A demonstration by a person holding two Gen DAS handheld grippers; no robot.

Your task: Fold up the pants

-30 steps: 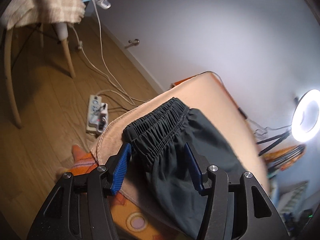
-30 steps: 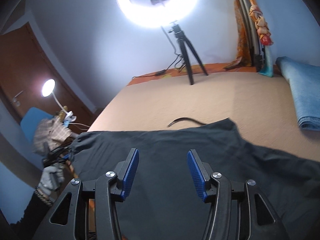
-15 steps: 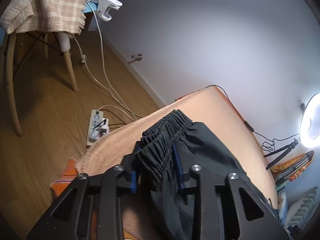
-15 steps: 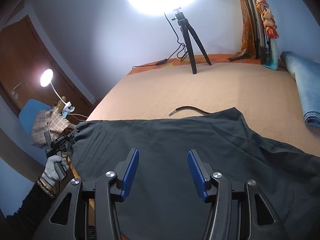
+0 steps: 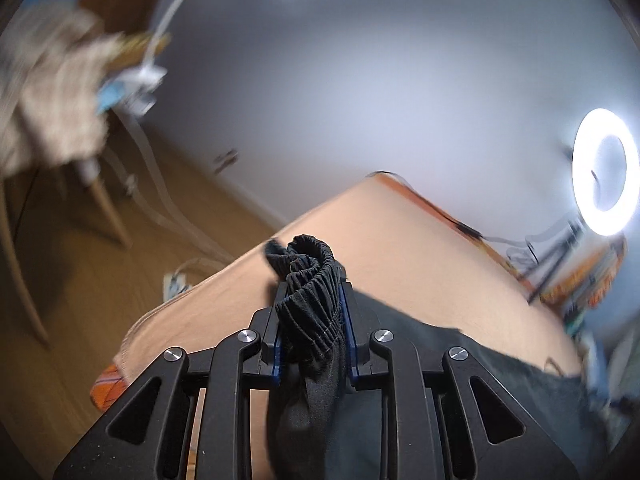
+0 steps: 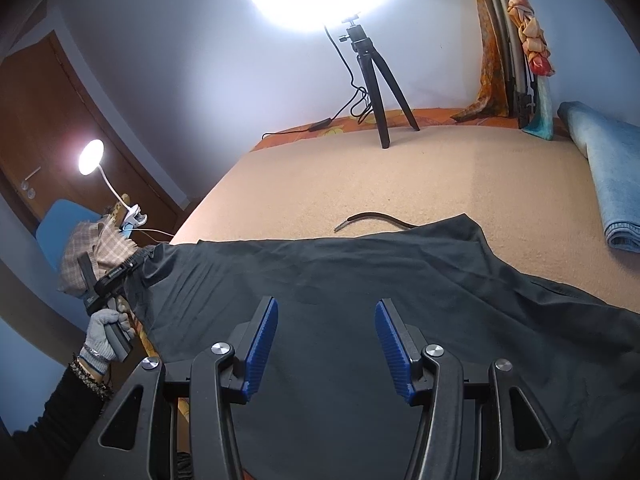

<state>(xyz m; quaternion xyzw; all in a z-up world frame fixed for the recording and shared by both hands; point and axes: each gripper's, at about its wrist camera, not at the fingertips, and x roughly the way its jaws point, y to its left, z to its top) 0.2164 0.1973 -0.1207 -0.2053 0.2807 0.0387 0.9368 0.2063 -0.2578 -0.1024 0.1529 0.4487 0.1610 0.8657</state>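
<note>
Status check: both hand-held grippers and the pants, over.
Left hand-held gripper just closed on waistband of black pants. Right hand-held gripper open above them. Folded jeans lie clear.

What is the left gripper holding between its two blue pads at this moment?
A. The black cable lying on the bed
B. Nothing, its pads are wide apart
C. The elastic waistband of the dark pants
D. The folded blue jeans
C: in the left wrist view the left gripper has just closed its jaws on the gathered elastic waistband of the dark pants, which bunches up between the pads.
</note>
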